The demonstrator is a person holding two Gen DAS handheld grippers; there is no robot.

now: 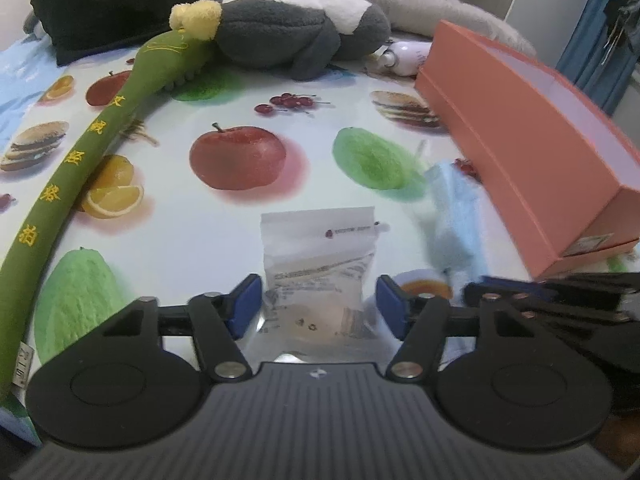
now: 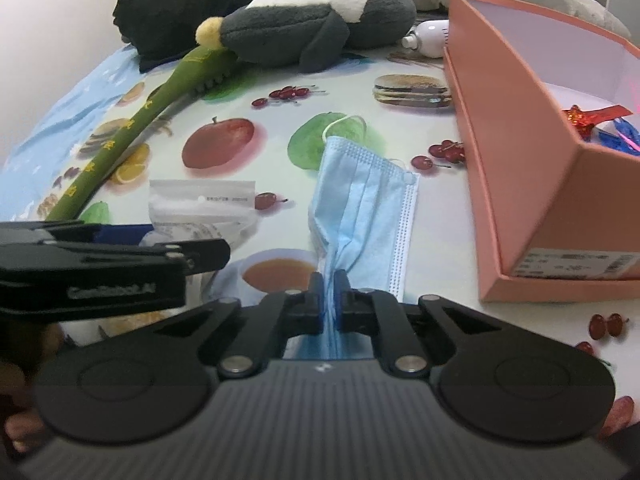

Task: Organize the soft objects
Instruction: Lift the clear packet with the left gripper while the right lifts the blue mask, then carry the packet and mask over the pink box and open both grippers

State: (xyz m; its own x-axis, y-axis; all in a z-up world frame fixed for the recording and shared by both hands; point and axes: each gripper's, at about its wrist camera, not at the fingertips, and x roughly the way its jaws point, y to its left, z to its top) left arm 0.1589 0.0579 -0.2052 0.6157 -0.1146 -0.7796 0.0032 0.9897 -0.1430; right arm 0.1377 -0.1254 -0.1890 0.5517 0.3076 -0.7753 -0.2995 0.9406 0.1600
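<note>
A: Start with your left wrist view. What sits at your left tool?

B: Its blue pads stand wide apart, and the clear plastic packet lies flat between them on the fruit-print cloth. I can't tell whether the pads touch it. Your right tool shows as a dark blur just to the right, with the blue face mask smeared ahead of it.

A: And further out?

B: Ahead and to the left your long green plush stick curves away, its far end against the grey and white plush toy. Ahead and to the right stands the pink box, with a white bottle beyond its far corner.

A: Now the right wrist view.

B: Your right tool is pinched narrow on the bunched near end of the blue face mask; the rest of the mask fans out ahead on the fruit-print cloth, one ear loop lying past its far edge. The pink box stands just right of the mask, open-topped, with red and blue items in it that I can't identify. Your left tool comes in from the left, over the clear plastic packet. Far ahead left lie the green plush stick and the grey and white plush toy.
</note>
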